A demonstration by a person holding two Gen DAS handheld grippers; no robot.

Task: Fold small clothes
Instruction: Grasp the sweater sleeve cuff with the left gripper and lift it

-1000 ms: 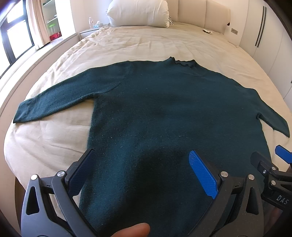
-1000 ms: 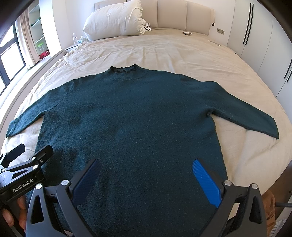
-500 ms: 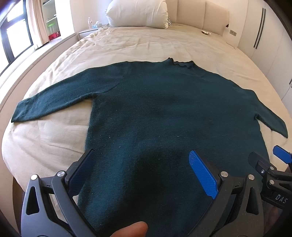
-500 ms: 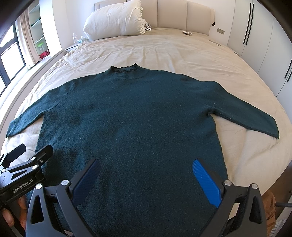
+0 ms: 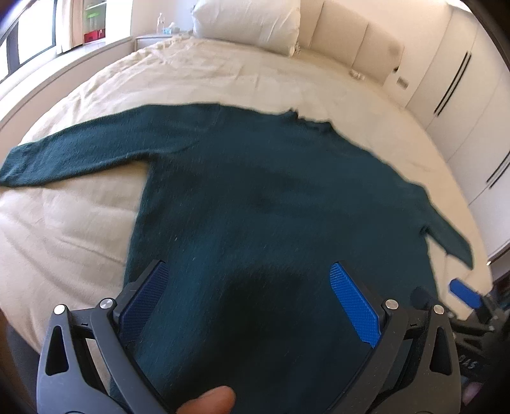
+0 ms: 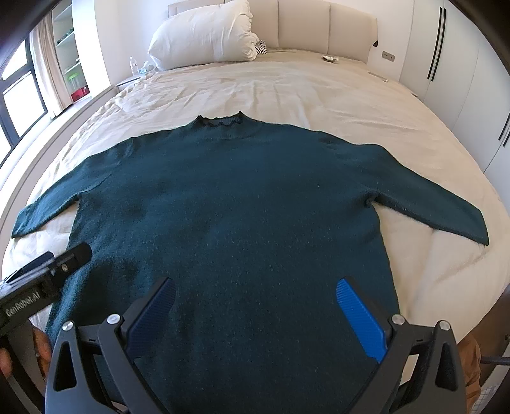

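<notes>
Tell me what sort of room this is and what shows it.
Most likely a bedroom. A wide bed with a padded headboard fills the room, a white pillow lies at its head, and tall wardrobe doors line the side. A dark green sweater lies flat on the bed.

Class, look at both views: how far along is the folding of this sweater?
Done: the sweater lies flat on the bed, both sleeves spread. In hand: nothing; the left gripper and right gripper hover open above the hem. Left: every fold.

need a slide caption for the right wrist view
Open right gripper above the hem of a dark green sweater spread flat on a beige bed.
</notes>
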